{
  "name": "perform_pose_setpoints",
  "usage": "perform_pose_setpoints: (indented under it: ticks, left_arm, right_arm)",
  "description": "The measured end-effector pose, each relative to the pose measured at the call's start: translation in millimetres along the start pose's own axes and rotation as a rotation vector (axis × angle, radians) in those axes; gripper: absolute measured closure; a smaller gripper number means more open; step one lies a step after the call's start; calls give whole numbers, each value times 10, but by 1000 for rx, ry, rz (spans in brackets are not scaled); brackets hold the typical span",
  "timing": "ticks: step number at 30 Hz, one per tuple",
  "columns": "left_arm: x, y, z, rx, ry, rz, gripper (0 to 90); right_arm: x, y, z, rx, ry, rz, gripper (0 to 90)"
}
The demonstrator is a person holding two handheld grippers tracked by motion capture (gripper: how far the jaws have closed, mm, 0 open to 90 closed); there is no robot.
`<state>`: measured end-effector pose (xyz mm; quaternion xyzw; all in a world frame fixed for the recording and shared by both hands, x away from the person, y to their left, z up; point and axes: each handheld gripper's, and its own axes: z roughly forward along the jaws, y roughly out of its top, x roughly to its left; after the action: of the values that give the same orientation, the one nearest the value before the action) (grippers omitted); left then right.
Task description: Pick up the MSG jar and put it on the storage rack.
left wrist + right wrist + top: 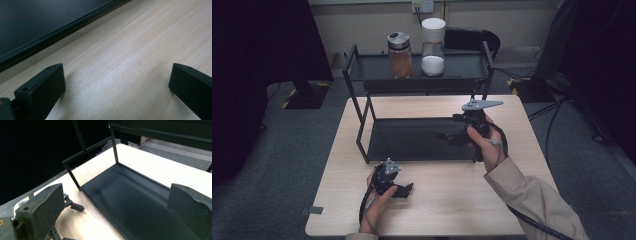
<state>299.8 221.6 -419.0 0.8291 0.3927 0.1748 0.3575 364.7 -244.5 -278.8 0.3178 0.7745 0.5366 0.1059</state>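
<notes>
Centre frame in the high view, a black two-tier rack [362, 125] stands on the wooden table [512, 200]; its top shelf carries a brown-filled jar [400, 55] beside a white-filled jar [433, 47]; the right gripper [449, 136] hovers released at the lower shelf's right end; the left gripper [407, 189] rests lower left, jaws spread, empty.

The rack [362, 125]'s back legs are hidden behind its shelves, and the jar [400, 55]'s brown contents look too small to identify.
</notes>
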Motion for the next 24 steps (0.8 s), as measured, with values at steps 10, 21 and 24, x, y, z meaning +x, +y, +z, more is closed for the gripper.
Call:
perform_pose_setpoints:
  ticks: [10, 21, 24]
  left_arm:
    - [0, 1, 0, 1, 0, 0, 0]
    - [0, 0, 0, 0, 0, 0, 0]
    - [0, 0, 0, 0, 0, 0, 0]
  right_arm:
    - [-95, -196, -33, 3, -7, 13, 2]
    - [-162, -481, -41, 10, -3, 19, 1]
    - [-182, -560, -41, 13, -1, 26, 1]
